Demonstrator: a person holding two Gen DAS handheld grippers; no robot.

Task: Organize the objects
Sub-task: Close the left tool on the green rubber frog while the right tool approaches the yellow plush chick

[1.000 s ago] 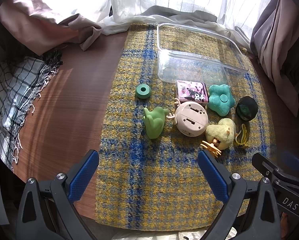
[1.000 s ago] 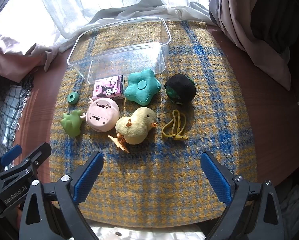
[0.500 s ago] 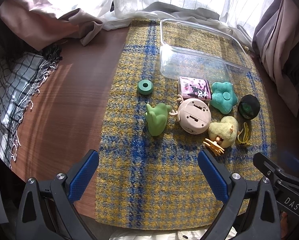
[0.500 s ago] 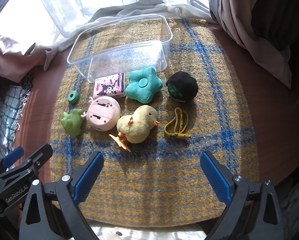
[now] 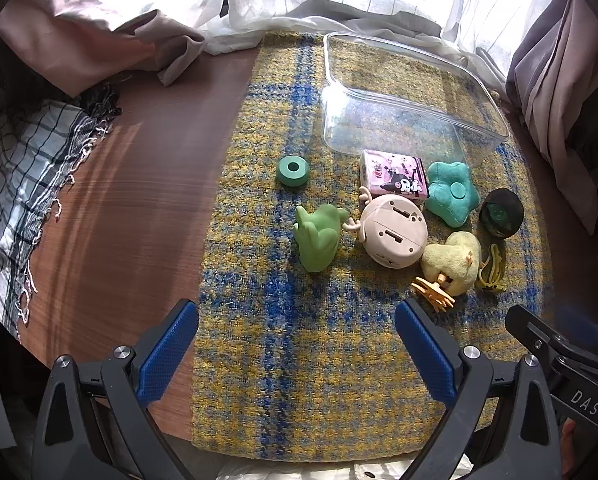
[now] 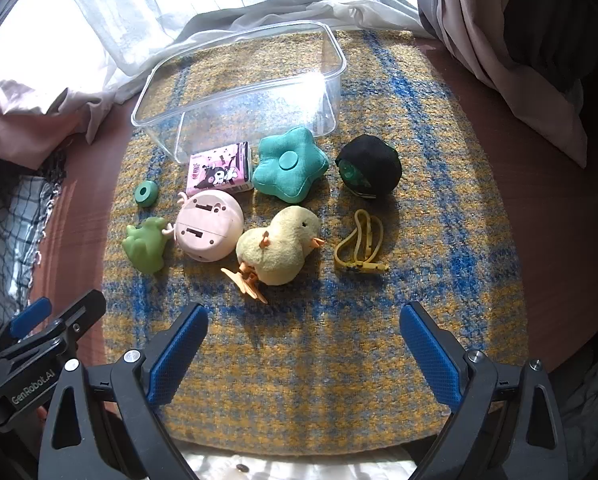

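On the yellow-and-blue checked woven mat (image 6: 299, 352), eight small things lay in a loose cluster just in front of the clear, empty plastic tub (image 6: 239, 76), none yet inside it. Both the left gripper (image 5: 297, 344) and the right gripper (image 6: 303, 344) hung above the mat's near edge with their blue-padded jaws spread wide, holding nothing. Nearest the right gripper lay the pale yellow plush chick (image 6: 277, 246), touching the round pink plastic toy (image 6: 209, 230); the small green rubber frog (image 5: 317, 236) sat ahead of the left one. Judging by this, the first pick was still to come. A sound approach would be to descend squarely over the chick's soft body, clear of its orange feet and the pink toy, and close gently so the plush compresses without slipping.
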